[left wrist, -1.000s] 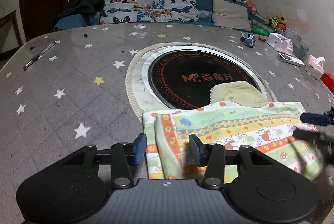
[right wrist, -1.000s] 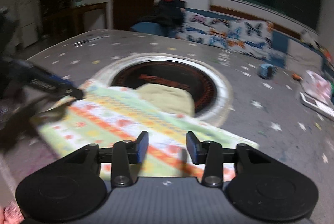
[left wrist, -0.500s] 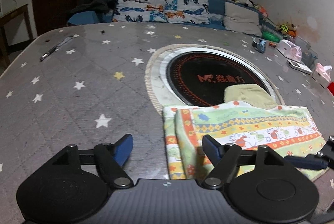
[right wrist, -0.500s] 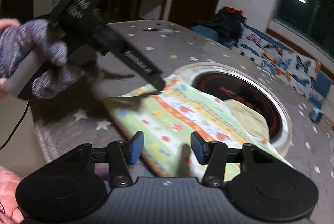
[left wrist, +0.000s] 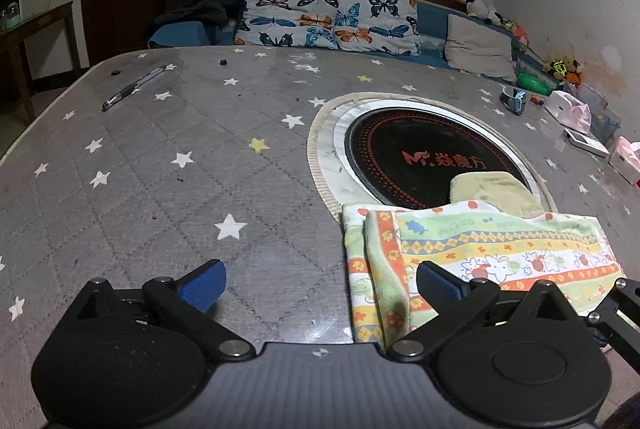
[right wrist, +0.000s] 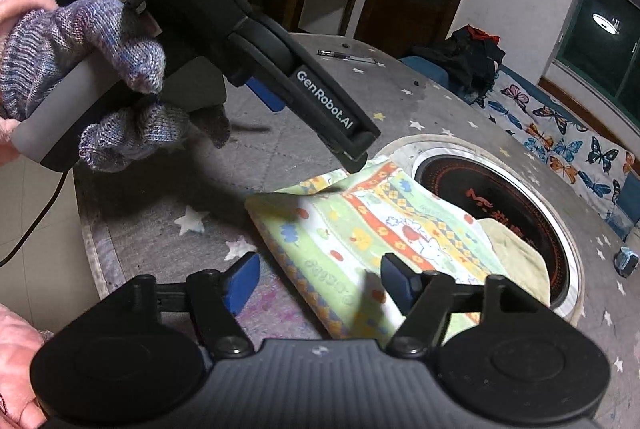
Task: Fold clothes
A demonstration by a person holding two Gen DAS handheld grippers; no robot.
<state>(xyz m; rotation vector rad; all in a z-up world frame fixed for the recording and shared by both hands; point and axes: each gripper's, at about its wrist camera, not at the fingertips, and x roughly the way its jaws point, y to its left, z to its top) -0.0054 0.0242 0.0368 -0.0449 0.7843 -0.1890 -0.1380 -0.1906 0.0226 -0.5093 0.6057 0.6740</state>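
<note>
1. Two grippers are out and neither grips anything. My left gripper [left wrist: 320, 279] hangs over the near edge of the table [left wrist: 160, 169], its jaws opening to full spread with only bare grey cover between them. The folded end of the cloth [left wrist: 480, 249] lies just inside its right finger.
2. Middle: the patterned cloth lies folded flat at the near edge, its far side overlapping the round black plate [left wrist: 420, 149] in the table's centre. A plain yellow cloth [left wrist: 492, 189] peeks out from under it.
3. My right gripper [right wrist: 316, 281] hovers over the cloth's other end, jaws opening, the cloth below them and not pinched.
4. I judge one fold is just laid and both tools are letting go. Next I need a fresh pinch on both corners of one short end, carried across to halve it again.
</note>
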